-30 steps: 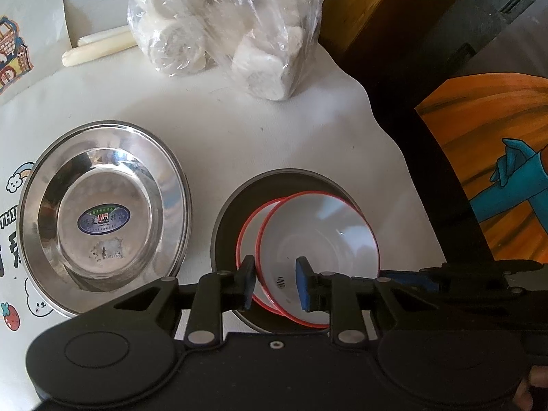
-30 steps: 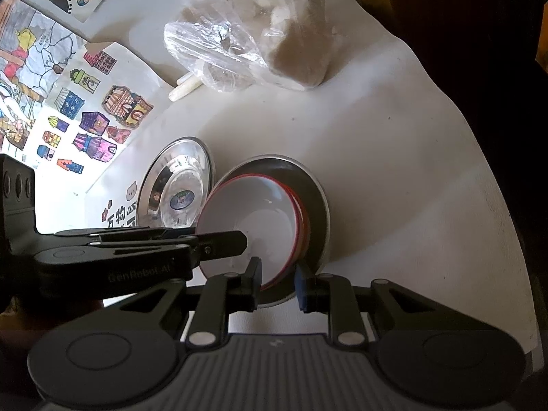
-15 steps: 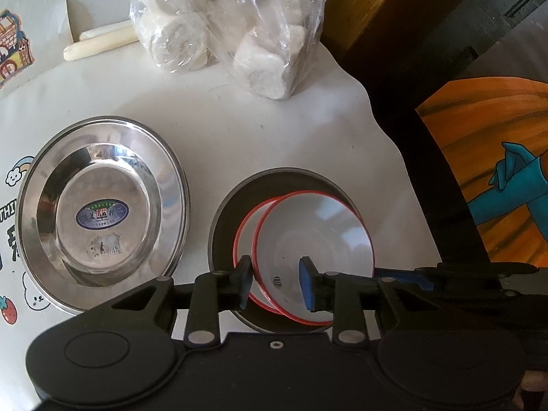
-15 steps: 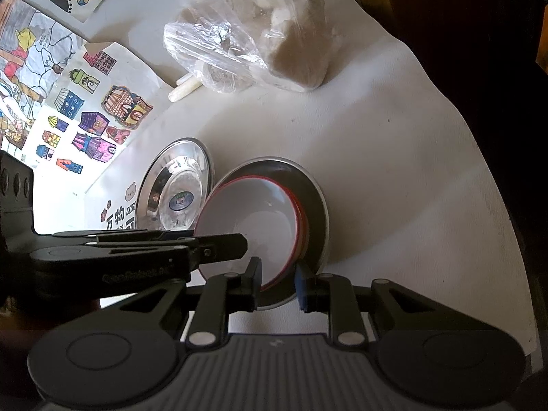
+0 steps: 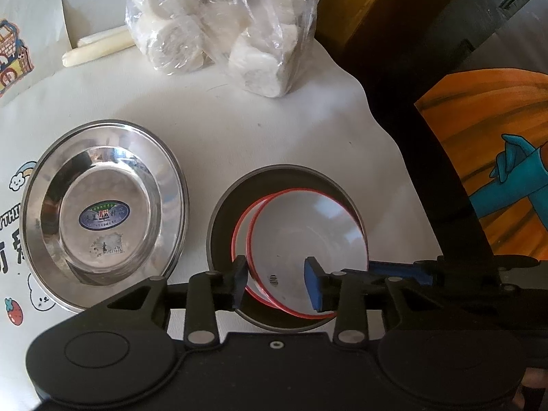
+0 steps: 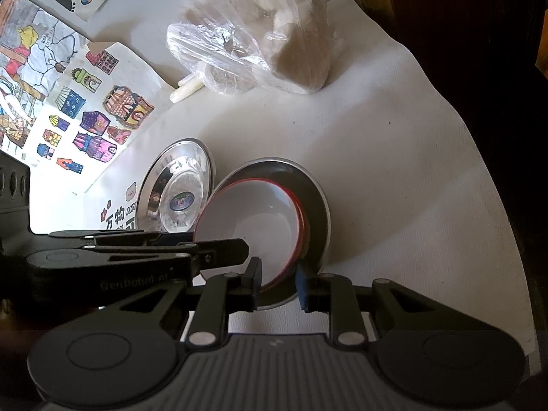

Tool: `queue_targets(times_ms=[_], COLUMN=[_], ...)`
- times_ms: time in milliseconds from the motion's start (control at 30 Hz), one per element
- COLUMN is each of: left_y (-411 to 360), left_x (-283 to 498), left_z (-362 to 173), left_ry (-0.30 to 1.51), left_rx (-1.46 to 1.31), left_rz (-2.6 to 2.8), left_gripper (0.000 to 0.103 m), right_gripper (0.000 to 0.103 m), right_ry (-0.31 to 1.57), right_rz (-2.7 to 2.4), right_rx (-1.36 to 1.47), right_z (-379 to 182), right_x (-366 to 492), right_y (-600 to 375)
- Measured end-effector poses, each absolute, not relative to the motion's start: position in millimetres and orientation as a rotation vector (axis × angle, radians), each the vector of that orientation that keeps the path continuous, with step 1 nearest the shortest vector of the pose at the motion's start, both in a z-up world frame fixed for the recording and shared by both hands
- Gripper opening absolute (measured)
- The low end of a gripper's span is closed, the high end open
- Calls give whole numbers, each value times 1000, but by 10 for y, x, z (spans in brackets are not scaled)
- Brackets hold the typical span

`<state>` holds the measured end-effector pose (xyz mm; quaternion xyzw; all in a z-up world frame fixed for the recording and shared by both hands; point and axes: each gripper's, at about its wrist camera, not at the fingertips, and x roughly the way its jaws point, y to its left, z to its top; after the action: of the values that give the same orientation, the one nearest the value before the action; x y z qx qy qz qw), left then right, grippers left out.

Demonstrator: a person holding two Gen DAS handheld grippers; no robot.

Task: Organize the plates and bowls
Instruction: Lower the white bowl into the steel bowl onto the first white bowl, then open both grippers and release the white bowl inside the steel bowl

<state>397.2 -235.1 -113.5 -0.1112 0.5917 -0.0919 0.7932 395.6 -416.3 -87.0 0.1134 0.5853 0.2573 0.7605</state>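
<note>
Two white bowls with red rims [image 5: 301,239] sit nested and slightly offset inside a steel plate [image 5: 222,212]. A second steel plate with a blue sticker [image 5: 102,212] lies to the left. My left gripper [image 5: 275,282] is open, its fingers either side of the upper bowl's near rim. My right gripper [image 6: 277,282] is open too, its fingers either side of the bowls' [image 6: 253,226] near rim over the steel plate [image 6: 318,205]. The stickered plate [image 6: 178,188] is behind the left gripper's arm.
A clear bag of white rolls [image 5: 222,24] and a pale stick [image 5: 99,48] lie at the back. Coloured stickers [image 6: 96,123] cover the surface to the left. The white cloth's edge [image 5: 394,137] drops to dark floor on the right.
My left gripper's jaws have opened wider around the upper bowl's rim. My right gripper's jaws have opened a little. The bowls stay nested in the plate.
</note>
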Motion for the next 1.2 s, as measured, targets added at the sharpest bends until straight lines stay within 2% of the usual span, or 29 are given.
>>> queue_targets(times_ms=[67, 200, 300, 500, 600, 667, 700, 767, 867, 1200], left_y=[-2345, -2320, -2312, -2194, -2129, -2090, -2071, -2034, -2002, -1885], left_x=[3973, 3955, 3948, 3900, 3869, 3845, 3834, 3810, 3765, 3623], left_z=[-1132, -1131, -1117, -1009, -949, -908, -895, -883, -882, -916], left_ry=[1281, 1281, 1273, 1218, 1179, 1159, 1152, 1143, 1147, 1138], left_rx=[-232, -253, -264, -337, -371, -383, -391, -413, -420, -441], left_rz=[-177, -179, -176, -151, -132, -109, -98, -74, -40, 81], left_gripper=[46, 47, 51, 75, 87, 97, 101, 102, 102, 102], right_gripper=[25, 25, 26, 32, 44, 67, 72, 89, 102, 103], right_ry=[1271, 1272, 1265, 1239, 1229, 1222, 1219, 1220, 1212, 1171], right_rz=[559, 559, 557, 550, 549, 545, 545, 544, 541, 501], right_rx=[247, 249, 245, 243, 238, 232, 230, 228, 220, 127], right_z=[-862, -868, -857, -796, -776, -755, -747, -745, -742, -761], right_x=[3958, 3948, 3938, 3925, 3920, 3924, 3926, 3949, 3975, 4053], right_y=[-4168, -4184, -4200, -4274, -4300, -4319, -4326, -4347, -4379, -4441])
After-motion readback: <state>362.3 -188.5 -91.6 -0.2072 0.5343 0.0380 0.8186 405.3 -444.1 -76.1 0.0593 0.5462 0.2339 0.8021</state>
